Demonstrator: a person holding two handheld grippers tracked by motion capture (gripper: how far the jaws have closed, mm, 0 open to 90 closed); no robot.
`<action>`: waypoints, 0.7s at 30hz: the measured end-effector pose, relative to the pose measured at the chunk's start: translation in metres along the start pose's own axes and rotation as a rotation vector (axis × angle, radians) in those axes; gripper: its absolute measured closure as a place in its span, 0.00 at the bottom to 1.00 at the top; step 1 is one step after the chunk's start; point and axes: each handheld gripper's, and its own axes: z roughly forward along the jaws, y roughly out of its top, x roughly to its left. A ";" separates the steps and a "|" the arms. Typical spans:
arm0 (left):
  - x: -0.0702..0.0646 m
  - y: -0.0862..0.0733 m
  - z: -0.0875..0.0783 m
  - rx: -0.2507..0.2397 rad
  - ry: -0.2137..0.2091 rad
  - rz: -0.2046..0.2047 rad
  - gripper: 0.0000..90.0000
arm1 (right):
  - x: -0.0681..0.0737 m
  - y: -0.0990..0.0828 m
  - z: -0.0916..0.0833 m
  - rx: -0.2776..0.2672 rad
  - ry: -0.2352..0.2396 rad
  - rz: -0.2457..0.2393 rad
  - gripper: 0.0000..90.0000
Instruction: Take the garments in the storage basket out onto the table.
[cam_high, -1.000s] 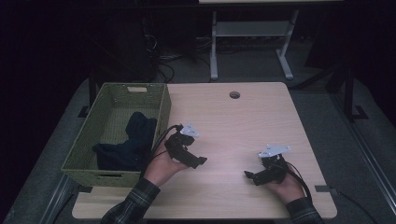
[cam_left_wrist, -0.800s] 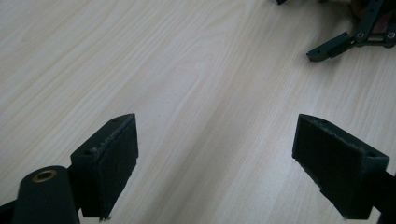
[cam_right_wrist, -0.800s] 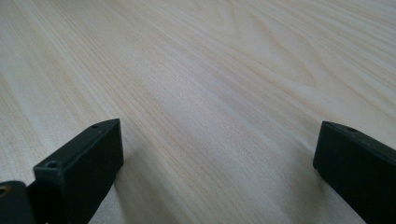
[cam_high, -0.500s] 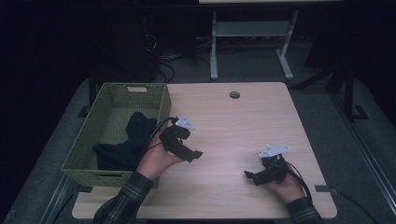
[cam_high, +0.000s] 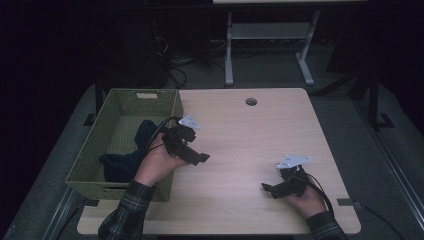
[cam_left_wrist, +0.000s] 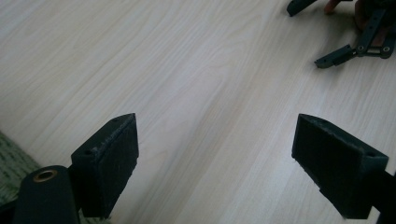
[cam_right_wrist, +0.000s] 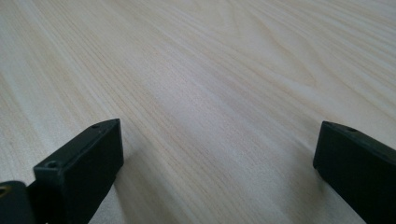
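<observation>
High view: we see the left gripper (cam_high: 192, 156) beside the basket (cam_high: 117, 118), dark cloth (cam_high: 131, 155) inside it; cable may snag the rim. Left gripper view: jaws apart, empty, over the table (cam_left_wrist: 196, 84). Right gripper view: jaws apart, nothing between them

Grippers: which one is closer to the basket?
The left gripper, hovering beside the green basket that holds dark cloth. The right gripper sits near the table's right front corner.

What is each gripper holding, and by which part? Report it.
Nothing is held. The left gripper has its jaws wide apart over the bare wooden table, beside the green basket with dark cloth. The right gripper is open too.
</observation>
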 end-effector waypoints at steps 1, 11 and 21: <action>0.001 0.000 -0.002 -0.002 0.001 -0.003 0.16 | 0.000 0.000 0.000 0.000 0.000 0.000 0.01; 0.013 -0.005 -0.013 -0.015 0.010 -0.035 0.16 | 0.000 0.000 0.000 0.000 0.001 -0.001 0.01; 0.023 -0.010 -0.026 -0.012 0.047 -0.054 0.16 | 0.000 0.000 0.000 0.000 0.001 -0.001 0.01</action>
